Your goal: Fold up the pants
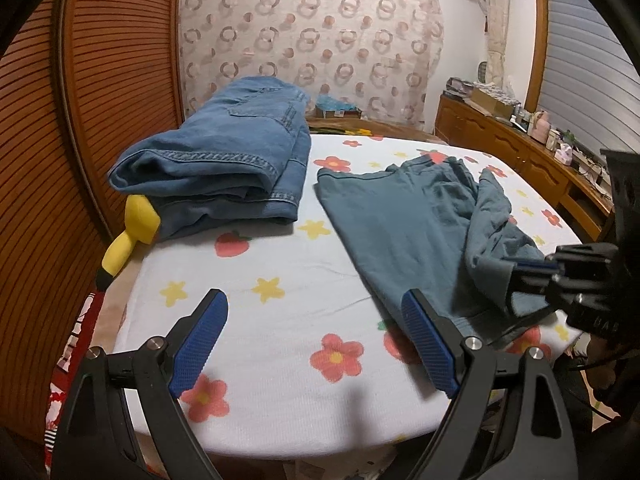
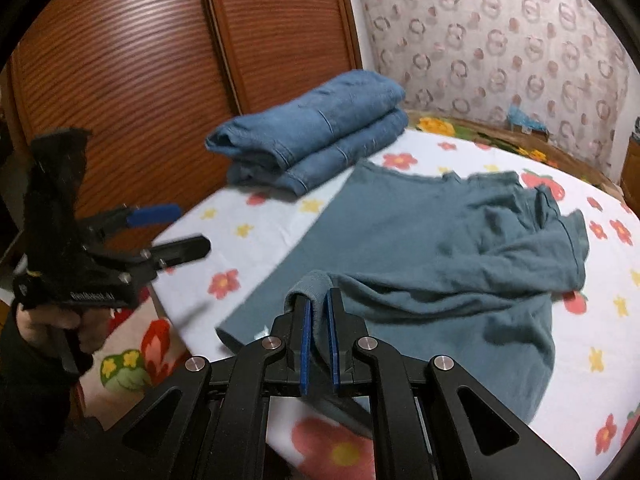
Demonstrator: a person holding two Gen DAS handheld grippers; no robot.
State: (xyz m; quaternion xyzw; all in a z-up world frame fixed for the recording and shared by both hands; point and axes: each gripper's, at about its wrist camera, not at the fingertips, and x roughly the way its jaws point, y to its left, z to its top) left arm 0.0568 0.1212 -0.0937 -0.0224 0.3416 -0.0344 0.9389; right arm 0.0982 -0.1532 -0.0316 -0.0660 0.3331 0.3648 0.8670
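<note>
Teal-grey pants (image 1: 404, 220) lie partly spread on the flowered sheet, one leg flat, the rest bunched to the right; they also show in the right wrist view (image 2: 440, 248). My right gripper (image 2: 319, 304) is shut on a cuff of the pants near the bed's front edge; it also shows in the left wrist view (image 1: 520, 268). My left gripper (image 1: 316, 312) is open and empty above the sheet, left of the pants; in the right wrist view (image 2: 188, 228) it is at the left.
Folded blue jeans (image 1: 224, 152) sit at the back left of the bed, also in the right wrist view (image 2: 316, 128). A yellow plush toy (image 1: 132, 232) lies beside them. Wooden louvred doors (image 2: 140, 60) stand left; a cluttered wooden sideboard (image 1: 520, 136) stands right.
</note>
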